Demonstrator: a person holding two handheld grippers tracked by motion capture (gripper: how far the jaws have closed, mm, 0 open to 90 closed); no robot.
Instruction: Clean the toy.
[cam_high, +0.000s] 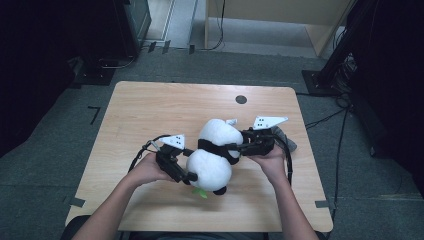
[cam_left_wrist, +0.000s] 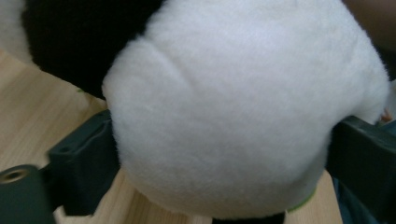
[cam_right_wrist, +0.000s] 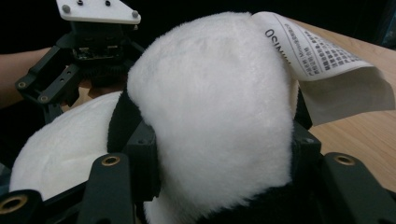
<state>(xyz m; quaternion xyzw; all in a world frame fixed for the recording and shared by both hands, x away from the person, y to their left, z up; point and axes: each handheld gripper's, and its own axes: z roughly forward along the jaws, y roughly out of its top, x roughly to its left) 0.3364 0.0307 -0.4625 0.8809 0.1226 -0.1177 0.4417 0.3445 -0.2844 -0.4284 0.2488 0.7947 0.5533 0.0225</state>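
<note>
both claws (cam_high: 192, 176) (cam_high: 235, 148) clamped on plush panda (cam_high: 215, 155)

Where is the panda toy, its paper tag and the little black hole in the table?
panda toy (cam_high: 209, 167), high view, white round part.
paper tag (cam_right_wrist: 322, 60), right gripper view, printed middle.
black hole (cam_high: 241, 99), high view, its centre.

A lab-like recording room: grey carpet floor (cam_high: 60, 125) around the wooden desk (cam_high: 150, 107), black equipment stands (cam_high: 340, 45) and cables (cam_high: 325, 119) beside it.
</note>
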